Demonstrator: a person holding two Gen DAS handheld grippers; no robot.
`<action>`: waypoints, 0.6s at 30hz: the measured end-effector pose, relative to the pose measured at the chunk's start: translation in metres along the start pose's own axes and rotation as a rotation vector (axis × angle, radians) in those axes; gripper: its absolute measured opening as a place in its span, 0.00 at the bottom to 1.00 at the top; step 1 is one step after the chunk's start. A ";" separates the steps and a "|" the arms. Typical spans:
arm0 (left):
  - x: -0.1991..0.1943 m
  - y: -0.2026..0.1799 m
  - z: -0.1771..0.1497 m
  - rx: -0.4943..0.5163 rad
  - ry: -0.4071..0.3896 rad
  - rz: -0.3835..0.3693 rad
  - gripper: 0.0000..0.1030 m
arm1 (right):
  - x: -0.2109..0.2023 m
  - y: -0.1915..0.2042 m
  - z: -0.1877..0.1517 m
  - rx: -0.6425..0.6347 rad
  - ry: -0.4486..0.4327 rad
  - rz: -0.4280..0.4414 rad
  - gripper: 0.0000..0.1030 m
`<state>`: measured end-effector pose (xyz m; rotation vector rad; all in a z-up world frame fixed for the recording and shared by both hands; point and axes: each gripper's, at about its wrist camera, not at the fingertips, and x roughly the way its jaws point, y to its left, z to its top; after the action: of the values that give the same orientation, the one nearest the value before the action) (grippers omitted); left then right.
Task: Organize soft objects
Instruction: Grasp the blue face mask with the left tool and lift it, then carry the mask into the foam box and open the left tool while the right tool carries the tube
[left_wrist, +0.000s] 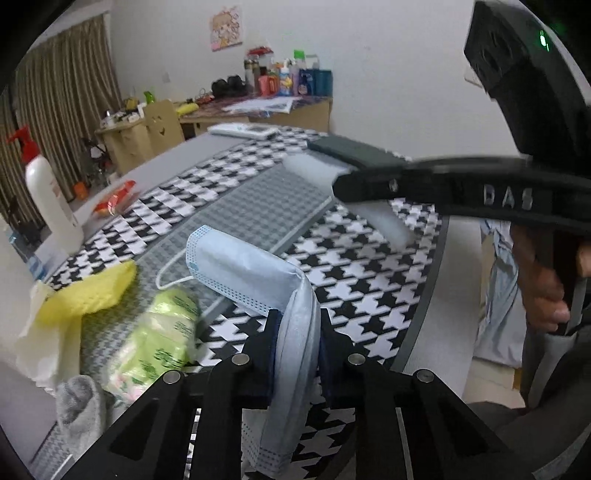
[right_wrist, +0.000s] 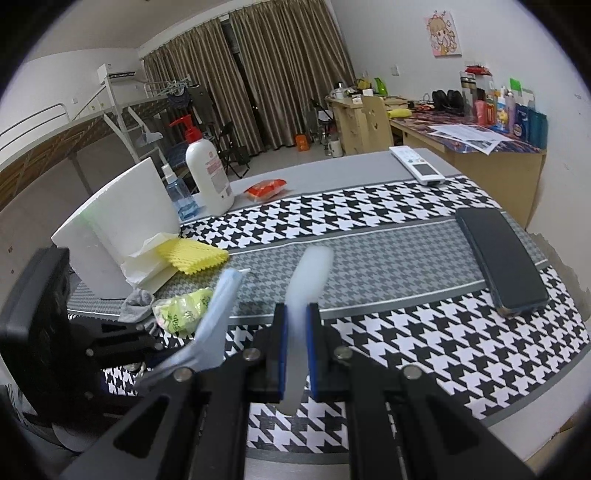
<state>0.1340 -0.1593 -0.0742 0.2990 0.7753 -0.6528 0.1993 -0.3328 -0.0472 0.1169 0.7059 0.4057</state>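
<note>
1. Clamping a folded pale-blue pleated face mask (left_wrist: 258, 273), the left gripper (left_wrist: 295, 350) has both pads pressed on the fabric; the mask is lifted off the table, one white ear loop trailing onto the cloth.
2. Right gripper (right_wrist: 295, 339): closed on a blurred translucent white soft strip (right_wrist: 306, 280), held above the black-and-white houndstooth tablecloth (right_wrist: 406, 332).
3. Left-edge cluster: yellow ribbed foam sleeve (right_wrist: 192, 256), green printed tissue pack (right_wrist: 181, 308), grey sock (right_wrist: 136, 304), all near a white box (right_wrist: 122, 214).
4. Dark phone (right_wrist: 498, 258) lies near the right table edge.
5. White remote (right_wrist: 417, 164), white pump bottle (right_wrist: 208, 173) and red snack packet (right_wrist: 266, 188) sit along the far edge.
6. Central grey check band (right_wrist: 369, 266): open cloth between cluster and phone.
</note>
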 end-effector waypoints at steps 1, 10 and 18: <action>-0.004 0.001 0.002 -0.007 -0.012 0.005 0.19 | -0.001 0.001 0.000 -0.002 -0.003 0.000 0.12; -0.052 0.018 0.013 -0.044 -0.134 0.063 0.19 | -0.010 0.022 0.010 -0.051 -0.041 0.011 0.12; -0.094 0.033 0.018 -0.076 -0.247 0.132 0.19 | -0.018 0.046 0.027 -0.096 -0.093 0.047 0.12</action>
<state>0.1150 -0.1022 0.0067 0.1932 0.5377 -0.5231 0.1897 -0.2974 -0.0054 0.0616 0.5921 0.4759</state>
